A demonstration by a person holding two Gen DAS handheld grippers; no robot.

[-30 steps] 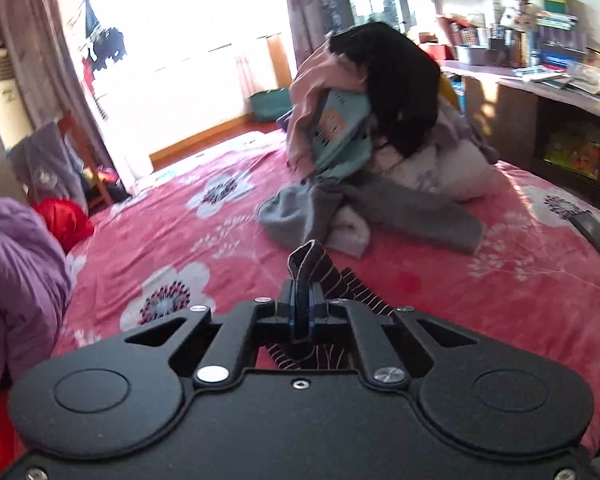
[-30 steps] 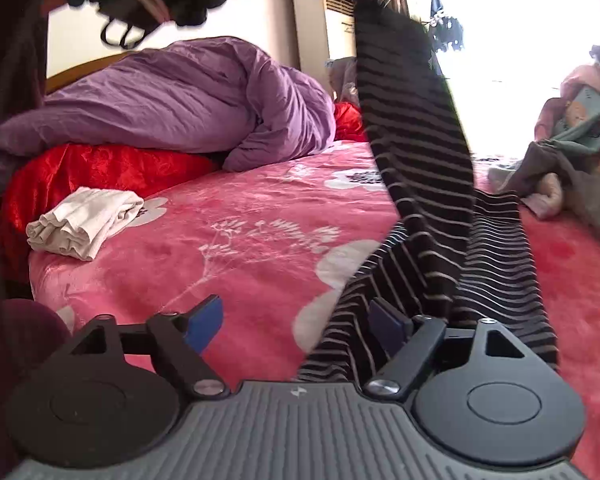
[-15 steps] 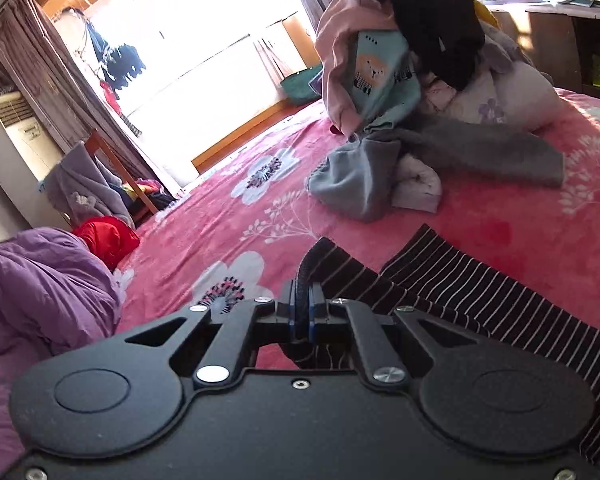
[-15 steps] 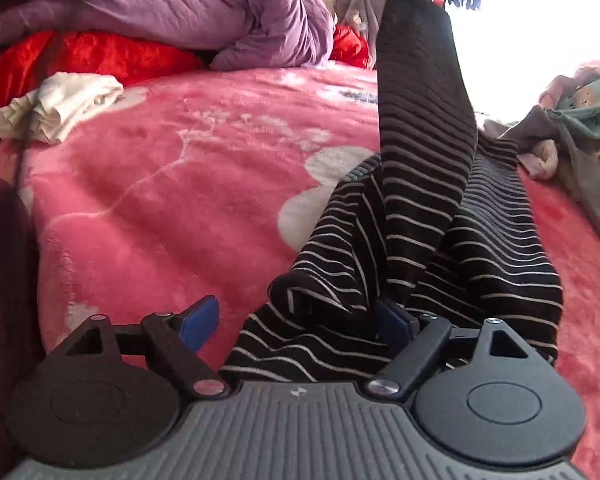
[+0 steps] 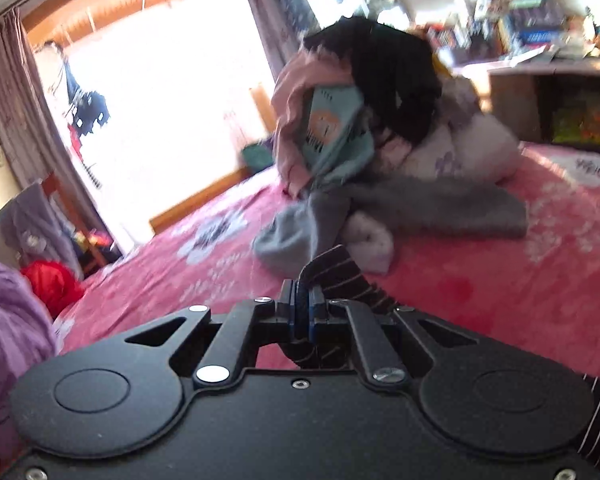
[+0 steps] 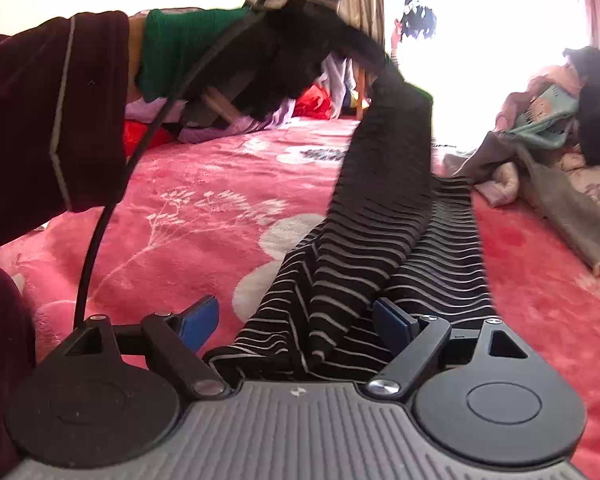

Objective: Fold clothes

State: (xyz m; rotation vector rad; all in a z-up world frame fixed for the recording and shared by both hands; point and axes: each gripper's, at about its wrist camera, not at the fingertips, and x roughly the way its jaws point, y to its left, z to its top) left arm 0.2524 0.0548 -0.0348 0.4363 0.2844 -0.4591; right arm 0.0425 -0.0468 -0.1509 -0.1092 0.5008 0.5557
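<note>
A black garment with thin pale stripes [image 6: 384,240] lies on the pink flowered bed cover [image 6: 204,208]. One strip of it rises from the bed to my left gripper [image 6: 380,68], held up at the top of the right wrist view. In the left wrist view that gripper [image 5: 302,306] is shut on a fold of the striped garment [image 5: 336,276]. My right gripper [image 6: 296,322] stands open low over the near end of the garment. The cloth lies between its blue pads [image 6: 392,324], which do not press on it.
A heap of unfolded clothes [image 5: 380,152] in pink, teal, black and grey sits further along the bed. A purple quilt [image 5: 8,320] and red bedding [image 5: 52,284] lie at the left. A person's dark red sleeve [image 6: 40,120] fills the left. A cluttered desk [image 5: 540,64] stands behind.
The left gripper has come down with the striped cloth still in it, and the hand holding it now fills the top left of the right wrist view. The right gripper stays open.
</note>
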